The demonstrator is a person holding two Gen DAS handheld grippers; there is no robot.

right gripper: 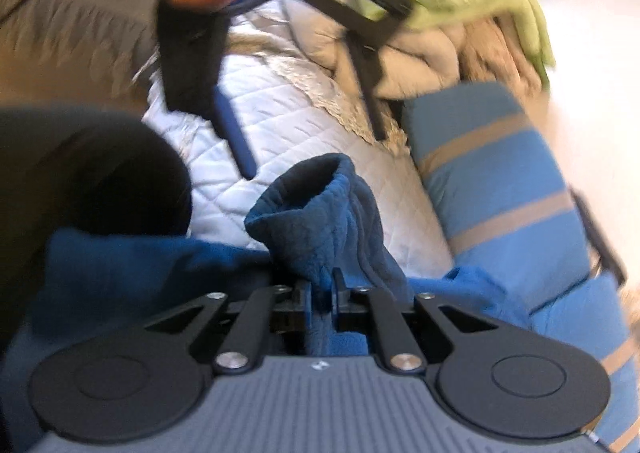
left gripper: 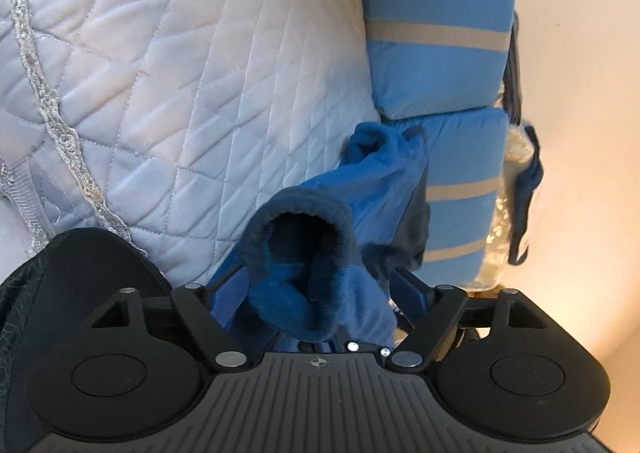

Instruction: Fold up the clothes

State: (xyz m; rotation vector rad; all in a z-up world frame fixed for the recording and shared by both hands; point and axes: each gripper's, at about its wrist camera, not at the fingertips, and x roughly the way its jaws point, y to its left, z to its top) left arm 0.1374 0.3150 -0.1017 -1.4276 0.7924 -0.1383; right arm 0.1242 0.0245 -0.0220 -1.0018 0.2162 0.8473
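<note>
Blue fleece mid-handover on the quilt: R grip on, L grip off.

The blue fleece garment (right gripper: 320,229) is bunched on the white quilt (left gripper: 180,73), just beside the striped blue cushion (left gripper: 436,53). It is pinched by the right gripper (right gripper: 322,291), jaws closed tight on a fold near the cuff. The left gripper (left gripper: 316,289) is seen with jaws wide apart; the sleeve cuff (left gripper: 300,237) sits between them but is not pressed by either pad (so nothing is held on that side). In the right view the left gripper is raised above the quilt, blurred. Risks, as judged: with only one small pinch, the fleece could slip or sag into a lump if lifted, and the fold would be lost. The loose cuff could be snagged by the open jaws. The cushion edge is near, so cloth may be dragged against it.
</note>
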